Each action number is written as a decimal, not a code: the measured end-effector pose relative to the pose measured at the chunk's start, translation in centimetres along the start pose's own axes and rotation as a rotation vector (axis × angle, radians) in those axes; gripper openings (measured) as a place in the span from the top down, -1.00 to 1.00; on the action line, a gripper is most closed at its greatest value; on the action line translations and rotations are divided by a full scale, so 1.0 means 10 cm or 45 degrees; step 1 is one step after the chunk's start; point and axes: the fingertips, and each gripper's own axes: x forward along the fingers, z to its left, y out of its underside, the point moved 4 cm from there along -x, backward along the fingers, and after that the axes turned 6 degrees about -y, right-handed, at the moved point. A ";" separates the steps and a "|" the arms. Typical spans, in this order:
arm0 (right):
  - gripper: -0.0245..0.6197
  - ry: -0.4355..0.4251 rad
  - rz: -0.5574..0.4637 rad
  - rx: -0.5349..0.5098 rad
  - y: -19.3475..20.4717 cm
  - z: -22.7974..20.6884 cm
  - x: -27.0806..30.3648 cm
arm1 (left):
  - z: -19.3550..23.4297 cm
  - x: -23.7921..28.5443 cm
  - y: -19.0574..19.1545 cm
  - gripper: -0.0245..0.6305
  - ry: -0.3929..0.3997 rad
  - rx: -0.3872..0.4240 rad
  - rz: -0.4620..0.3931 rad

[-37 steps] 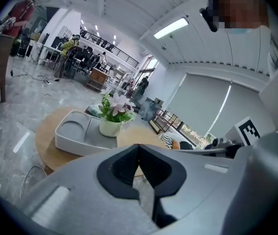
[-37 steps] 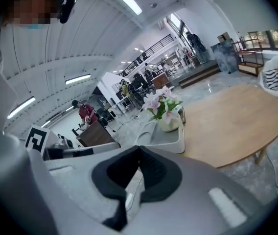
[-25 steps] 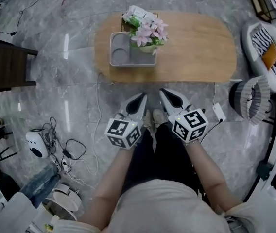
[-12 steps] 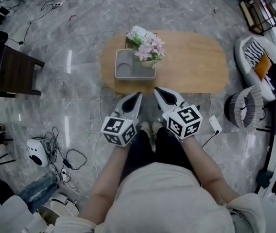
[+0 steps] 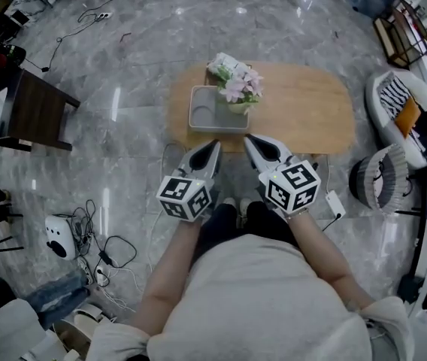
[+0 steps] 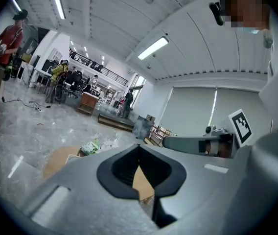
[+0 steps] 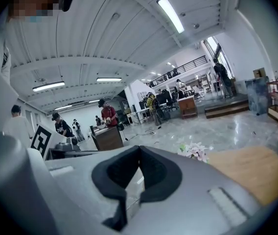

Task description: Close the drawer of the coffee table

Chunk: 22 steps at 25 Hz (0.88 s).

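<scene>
- Closest in, the person stands taller than a second ago. More of the torso fills the bottom of the head view, and both arms are held out in front at about waist level.
- The left claw [image 5: 214, 146] has its tips pressed together with nothing between them. Its own view shows only a sliver of wood through the gap behind the tips.
- The right claw [image 5: 247, 138] is the same, pinched to a point and carrying nothing. The two hang side by side, near each other but apart.
- Just past the tips is the near edge of the coffee table [image 5: 304, 115], which now looks smaller and sits lower in the head view than before. Neither claw appears to touch it.
- No drawer juts out from that near edge. It is either already pushed in or hidden under the wooden surface, and I cannot tell which from here.
- On the surface, the grey tray [image 5: 200, 120] and the pink flowers [image 5: 242, 89] behind it sit where they were.
- My guess is the closing push is finished and the person is backing off.
</scene>
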 end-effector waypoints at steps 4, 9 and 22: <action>0.92 -0.003 -0.015 -0.055 -0.10 0.07 -0.06 | -0.08 -0.05 -0.11 0.92 0.020 -0.022 -0.033; 0.92 0.023 -0.044 -0.088 -0.18 0.12 -0.14 | -0.17 -0.09 -0.15 0.92 0.034 -0.051 -0.067; 0.92 0.001 -0.073 -0.127 -0.13 0.22 -0.29 | -0.45 -0.07 -0.06 0.92 0.051 0.045 -0.020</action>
